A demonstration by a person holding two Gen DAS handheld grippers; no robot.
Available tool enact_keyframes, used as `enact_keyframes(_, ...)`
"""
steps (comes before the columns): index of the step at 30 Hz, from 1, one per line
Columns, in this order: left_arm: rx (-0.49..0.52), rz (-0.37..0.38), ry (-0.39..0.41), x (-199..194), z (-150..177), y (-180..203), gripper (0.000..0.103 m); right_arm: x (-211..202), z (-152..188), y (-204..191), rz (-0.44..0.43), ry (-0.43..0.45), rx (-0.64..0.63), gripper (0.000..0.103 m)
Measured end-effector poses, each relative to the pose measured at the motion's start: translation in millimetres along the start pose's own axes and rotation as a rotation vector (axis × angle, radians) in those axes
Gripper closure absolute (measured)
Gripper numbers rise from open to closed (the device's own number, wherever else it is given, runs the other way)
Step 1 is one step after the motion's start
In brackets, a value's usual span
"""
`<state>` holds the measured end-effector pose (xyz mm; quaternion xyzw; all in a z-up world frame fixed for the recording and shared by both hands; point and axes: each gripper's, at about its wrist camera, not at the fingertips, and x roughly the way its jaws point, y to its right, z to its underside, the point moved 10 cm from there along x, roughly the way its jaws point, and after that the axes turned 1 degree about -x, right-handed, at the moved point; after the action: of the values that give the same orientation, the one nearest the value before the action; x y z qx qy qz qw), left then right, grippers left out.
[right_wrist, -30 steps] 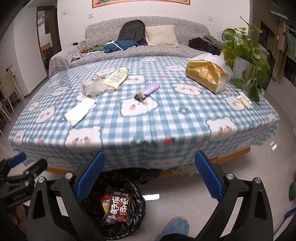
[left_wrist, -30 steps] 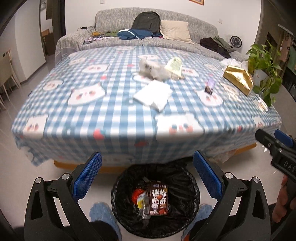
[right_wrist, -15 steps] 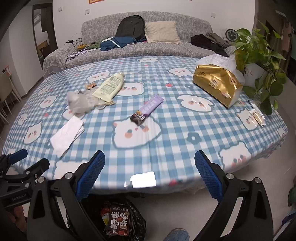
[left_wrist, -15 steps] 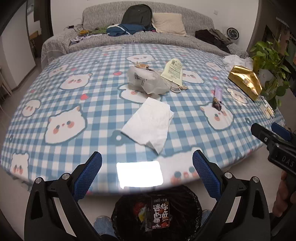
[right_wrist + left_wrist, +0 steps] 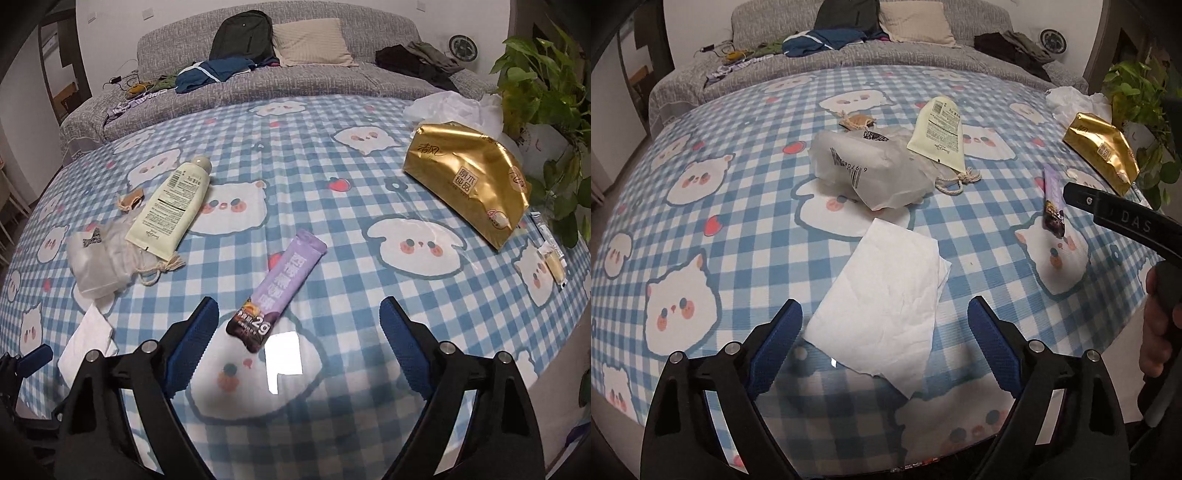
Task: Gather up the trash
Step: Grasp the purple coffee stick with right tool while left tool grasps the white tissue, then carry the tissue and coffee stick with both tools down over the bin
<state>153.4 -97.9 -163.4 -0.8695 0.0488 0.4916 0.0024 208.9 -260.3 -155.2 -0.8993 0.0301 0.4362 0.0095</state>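
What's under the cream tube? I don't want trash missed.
The tube's flat end overlaps the crumpled clear bag; a drawstring cord pokes out beside it. Whatever lies beneath the tube's middle is covered.

The left gripper (image 5: 884,328) hung wide open right over a white napkin (image 5: 886,306) on the checked tablecloth (image 5: 746,229), with a crumpled plastic bag (image 5: 868,170), a cream tube (image 5: 940,131) and a purple wrapper (image 5: 1053,201) lying farther back.

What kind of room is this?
Probably a living room at home: a grey sofa with a pillow behind a table in a bear-print cloth, and a houseplant.
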Motion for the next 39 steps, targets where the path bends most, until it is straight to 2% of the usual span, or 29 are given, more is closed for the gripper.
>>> enact_keyframes(6, 0.003, -0.015, -0.029, 10, 2, 1, 0.029, 27, -2, -6, -0.009, -0.047, 0.005, 0.029)
enact_keyframes(9, 0.005, -0.026, -0.026, 8, 3, 2, 0.040, 35, 1, -8, -0.014, -0.071, 0.006, 0.037)
enact_keyframes(15, -0.026, -0.053, -0.018, 4, 3, -9, 0.067, 38, 3, -5, -0.004, -0.086, 0.007, 0.057)
enact_keyframes(18, -0.049, -0.054, -0.013, 2, 3, -14, 0.082, 36, 4, -5, -0.006, -0.087, 0.008, 0.075)
enact_keyframes(20, -0.052, -0.052, -0.010, 2, 3, -15, 0.090, 36, 4, -5, -0.010, -0.088, 0.011, 0.079)
enact_keyframes(26, -0.052, -0.035, -0.007, 2, 2, -14, 0.096, 34, 5, -5, -0.017, -0.085, 0.013, 0.083)
enact_keyframes(39, -0.056, 0.003, 0.013, -5, -1, -7, 0.097, 22, 7, -6, -0.037, -0.071, 0.001, 0.083)
